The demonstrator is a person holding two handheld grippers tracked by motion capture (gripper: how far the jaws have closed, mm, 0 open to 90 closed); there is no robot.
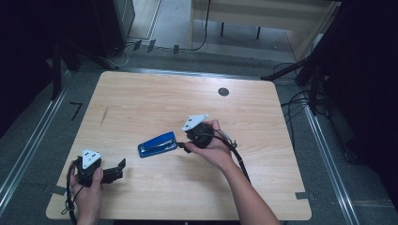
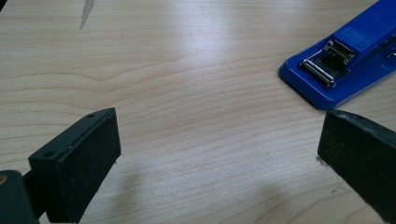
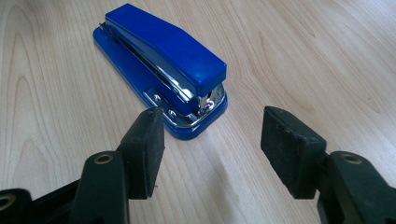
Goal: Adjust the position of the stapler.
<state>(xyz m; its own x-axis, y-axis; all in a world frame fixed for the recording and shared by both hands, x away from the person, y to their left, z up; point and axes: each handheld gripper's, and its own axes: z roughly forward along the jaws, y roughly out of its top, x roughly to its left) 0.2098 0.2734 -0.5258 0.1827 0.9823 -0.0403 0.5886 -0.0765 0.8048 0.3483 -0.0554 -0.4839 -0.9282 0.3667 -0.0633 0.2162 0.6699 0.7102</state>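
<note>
Blue stapler lies flat near the middle of the wooden table, between the two hands. High view gives the layout: right hand-held gripper points at the stapler's near end from the right, left hand-held gripper sits low at the front-left, apart from the stapler. Right gripper view shows the stapler close up, closed, its chrome front end facing the camera; the right hand-held gripper has jaws spread wide, the left one just at the stapler's base edge, contact unclear, nothing clamped. Left gripper view shows the stapler's other end with metal hinge, upper right; left hand-held gripper jaws wide apart over bare table, holding nothing.
</note>
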